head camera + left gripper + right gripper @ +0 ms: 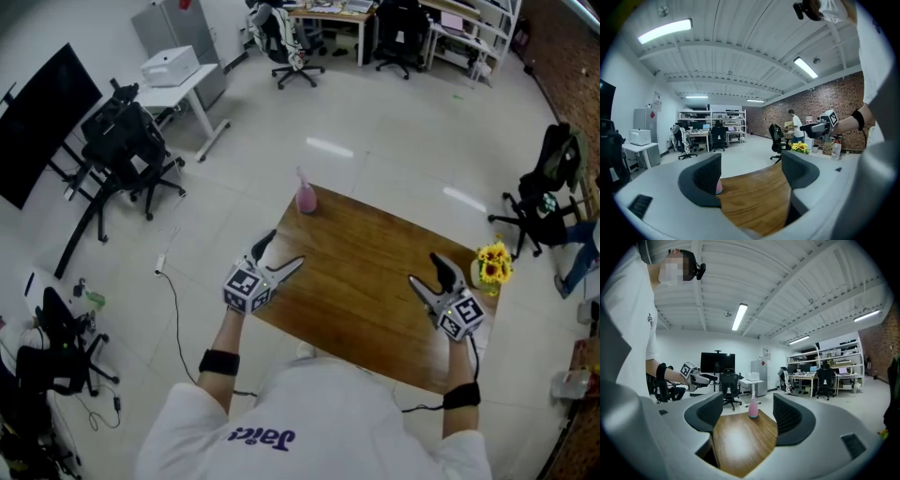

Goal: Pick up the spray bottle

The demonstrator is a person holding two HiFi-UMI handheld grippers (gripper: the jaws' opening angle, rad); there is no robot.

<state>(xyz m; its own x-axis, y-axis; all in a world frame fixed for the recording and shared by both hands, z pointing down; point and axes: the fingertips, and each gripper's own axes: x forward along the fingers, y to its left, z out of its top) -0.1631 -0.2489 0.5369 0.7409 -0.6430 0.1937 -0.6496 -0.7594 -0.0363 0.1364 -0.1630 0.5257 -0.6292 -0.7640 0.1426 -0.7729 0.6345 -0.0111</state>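
Head view: the pink spray bottle (pixel 306 195) stands upright at the counter's (pixel 375 281) far corner, upper centre of frame. It is nearer your left hand-held gripper (pixel 281 253) than your right hand-held gripper (pixel 425 270).

Left gripper view: jaws spread, empty; the bottle peeks from behind the frame-left jaw. Centre it before reaching.

Right gripper view: jaws spread, empty; the bottle sits centred but far off. Grip the body squarely.

Spray bottle (pixel 306 195) on table (pixel 375 281) far corner; flowers (pixel 493 265) right edge.
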